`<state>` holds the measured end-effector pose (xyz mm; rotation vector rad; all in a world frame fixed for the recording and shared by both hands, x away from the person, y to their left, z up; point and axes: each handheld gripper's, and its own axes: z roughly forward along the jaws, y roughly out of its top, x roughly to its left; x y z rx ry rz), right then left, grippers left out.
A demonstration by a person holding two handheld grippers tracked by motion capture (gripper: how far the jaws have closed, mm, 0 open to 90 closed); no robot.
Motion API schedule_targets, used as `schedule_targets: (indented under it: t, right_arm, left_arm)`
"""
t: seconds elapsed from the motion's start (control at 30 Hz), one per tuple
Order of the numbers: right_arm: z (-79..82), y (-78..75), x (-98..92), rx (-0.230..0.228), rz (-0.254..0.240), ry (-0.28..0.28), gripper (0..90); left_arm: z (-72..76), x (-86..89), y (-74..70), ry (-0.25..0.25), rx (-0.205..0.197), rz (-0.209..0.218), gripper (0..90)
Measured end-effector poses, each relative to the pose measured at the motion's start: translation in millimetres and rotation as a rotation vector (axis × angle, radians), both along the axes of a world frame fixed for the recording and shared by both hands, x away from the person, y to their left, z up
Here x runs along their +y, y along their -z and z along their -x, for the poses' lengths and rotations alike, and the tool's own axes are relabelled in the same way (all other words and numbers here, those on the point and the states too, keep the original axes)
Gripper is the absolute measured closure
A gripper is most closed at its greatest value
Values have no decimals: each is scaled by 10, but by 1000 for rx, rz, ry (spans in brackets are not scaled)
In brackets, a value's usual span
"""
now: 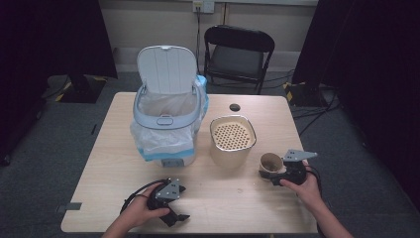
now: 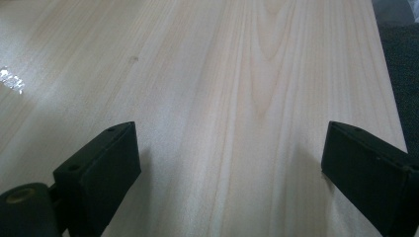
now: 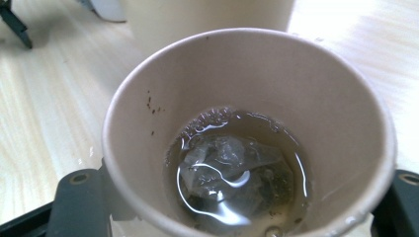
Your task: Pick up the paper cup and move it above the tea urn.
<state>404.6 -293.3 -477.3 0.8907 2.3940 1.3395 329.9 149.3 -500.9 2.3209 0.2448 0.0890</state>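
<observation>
- The high view takes in a pale wood table (image 1: pixel 119 163) with a white bin (image 1: pixel 166 116) at its back left, lid up and a plastic liner folded over the rim. Just right of the bin stands a cream pot (image 1: pixel 232 140) whose top is a perforated strainer.
- A paper cup (image 1: pixel 271 163) sits near the table's right edge, in front of and to the right of the pot.
- The right gripper (image 1: pixel 277 173) has its jaws on either side of the cup, touching its wall.
- The right gripper view looks down into the cup (image 3: pixel 247 123): a little brownish liquid with a tea bag (image 3: pixel 232 168) lying in it, and dark specks on the inner wall.
- The left gripper (image 1: pixel 179 203) rests near the front edge; in the left gripper view its jaws stand wide apart over bare wood, holding nothing.
- A black folding chair (image 1: pixel 237 52) stands behind the table.
</observation>
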Motion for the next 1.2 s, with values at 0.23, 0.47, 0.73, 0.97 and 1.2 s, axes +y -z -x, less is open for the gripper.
schedule_targets:
  t: [0.23,0.47,0.73,0.97,1.2]
  right_arm:
    - [-158,-160,-27,-14,43,39,260]
    - [-394,-298,48,-32,65,52,263]
    - [-649,-406,117,-45,87,43,268]
    - [-835,-514,137,-60,93,51,268]
    - [-1033,-587,146,-65,95,65,270]
  left_arm:
    - [0,0,-1,1,0,-2,72]
    - [6,-10,-1,1,1,-6,56]
    - [16,-39,19,12,8,7,13]
    - [15,-40,4,20,9,-20,0]
    - [15,-39,7,19,11,-18,0]
